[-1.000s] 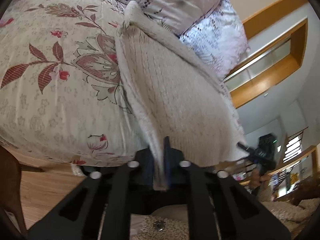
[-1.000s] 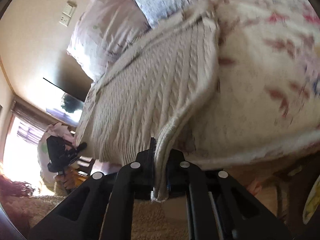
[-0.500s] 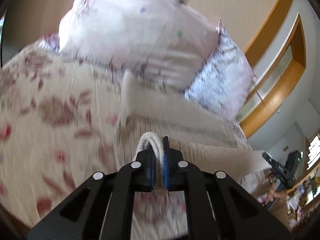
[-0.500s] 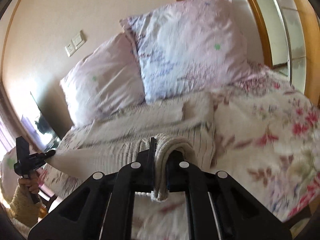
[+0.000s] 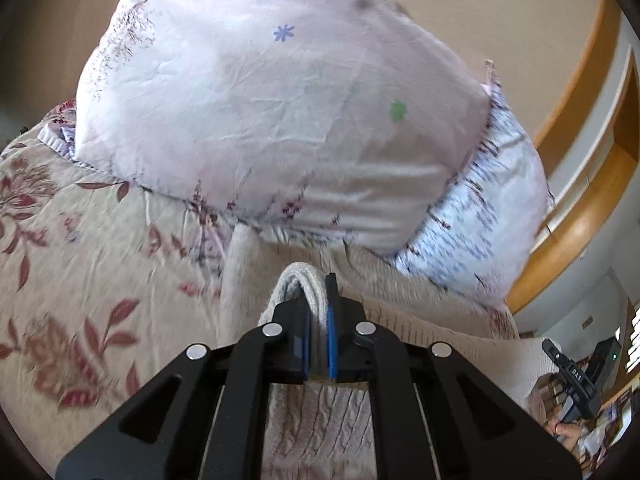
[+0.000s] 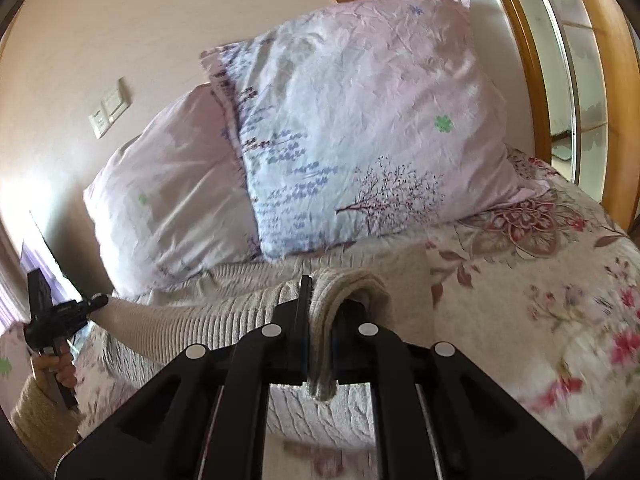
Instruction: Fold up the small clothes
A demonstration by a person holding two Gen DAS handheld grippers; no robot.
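A cream cable-knit sweater [image 5: 320, 424] lies spread on the flowered bed cover, its far part reaching the pillows. My left gripper [image 5: 319, 316] is shut on one bottom corner, and the hem [image 5: 298, 284] loops over its fingertips. My right gripper [image 6: 320, 312] is shut on the other corner of the sweater [image 6: 224, 312], whose ribbed hem [image 6: 348, 284] drapes over the right finger. The hem stretches taut between the two grippers above the rest of the garment. In the right wrist view the left gripper [image 6: 60, 316] shows at the far left, with a hand [image 6: 56, 368] on it.
Two pale pink pillows [image 6: 360, 128] [image 5: 272, 108] lean on the wall at the head of the bed. The flowered cover [image 6: 560, 300] [image 5: 80, 272] spreads to either side. A wooden frame [image 6: 532, 80] stands at the right; a wall switch [image 6: 110, 108] sits left.
Both grippers have risen from below the bed's edge and travelled toward the pillows, carrying the sweater's bottom hem up and over the rest of the garment. Both stayed shut on it.
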